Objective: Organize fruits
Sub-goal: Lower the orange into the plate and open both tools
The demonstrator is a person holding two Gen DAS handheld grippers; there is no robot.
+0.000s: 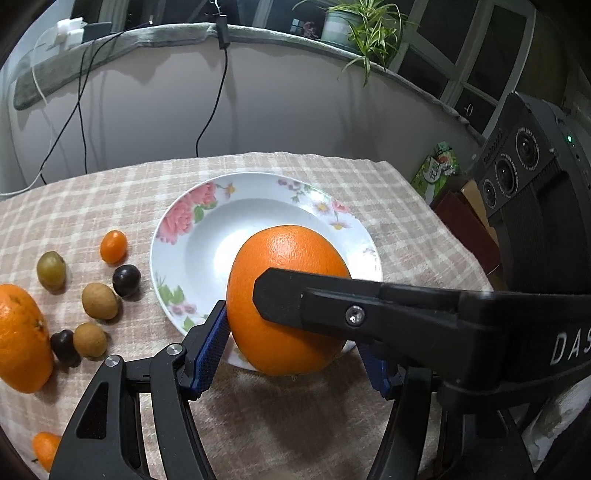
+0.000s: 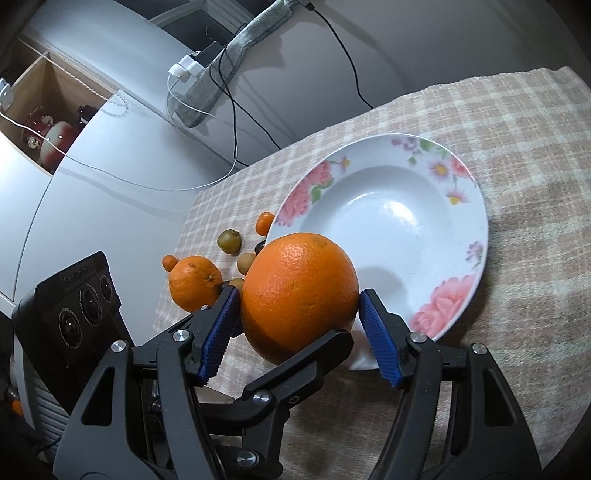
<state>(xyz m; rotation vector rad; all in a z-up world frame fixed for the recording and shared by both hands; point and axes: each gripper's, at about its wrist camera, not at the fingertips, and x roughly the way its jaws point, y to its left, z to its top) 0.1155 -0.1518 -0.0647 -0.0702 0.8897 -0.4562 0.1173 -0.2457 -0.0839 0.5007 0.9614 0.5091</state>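
Note:
A large orange (image 1: 288, 258) (image 2: 299, 288) hangs over the near rim of a white flowered plate (image 1: 207, 236) (image 2: 388, 206) on the checked cloth. My left gripper (image 1: 291, 332) is shut on it, blue pads at its left and right sides. My right gripper (image 2: 298, 295) also grips the same orange from the right, and one of its black fingers (image 1: 332, 299) crosses the fruit in the left wrist view. The plate holds nothing. Left of it lie a second orange (image 1: 20, 339) (image 2: 194, 282), a kumquat (image 1: 113, 246), a green fruit (image 1: 51, 270), a dark grape (image 1: 126, 280) and longans (image 1: 99, 301).
The table's far edge meets a pale wall with hanging black and white cables (image 1: 214, 103). A potted plant (image 1: 354, 29) stands on the sill above. Boxes (image 1: 439, 170) sit beyond the table's right edge. Another small orange fruit (image 1: 46, 450) lies at the near left.

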